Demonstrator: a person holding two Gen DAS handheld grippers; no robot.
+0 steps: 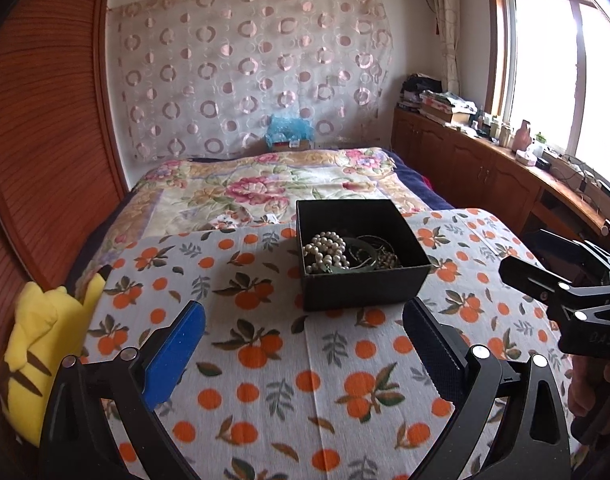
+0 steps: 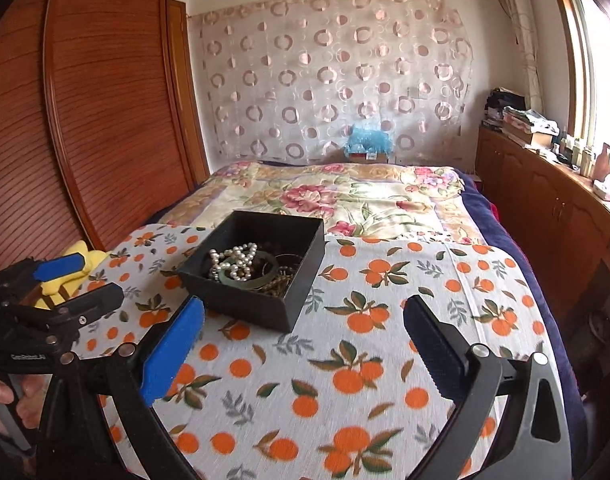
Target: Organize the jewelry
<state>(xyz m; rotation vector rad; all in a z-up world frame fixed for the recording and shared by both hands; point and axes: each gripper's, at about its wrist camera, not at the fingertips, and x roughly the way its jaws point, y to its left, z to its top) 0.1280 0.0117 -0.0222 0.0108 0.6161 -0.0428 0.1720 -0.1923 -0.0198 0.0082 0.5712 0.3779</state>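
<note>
Both grippers, left [image 1: 305, 344] and right [image 2: 305, 344], jaws apart, empty. Box [image 1: 363, 276] mid-frame; probably grab pearls [image 1: 327, 250] first, pinch strand's top loop, lift slow.

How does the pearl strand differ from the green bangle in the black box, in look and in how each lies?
The pearl strand is a string of small white round beads; the green bangle is one smooth dull-green ring. The pearl strand lies bunched in loose loops, while the green bangle keeps its rigid hoop shape and lies roughly flat. The strand drapes over the bangle's rim. Both sit inside the black box, untouched by either open gripper.
</note>
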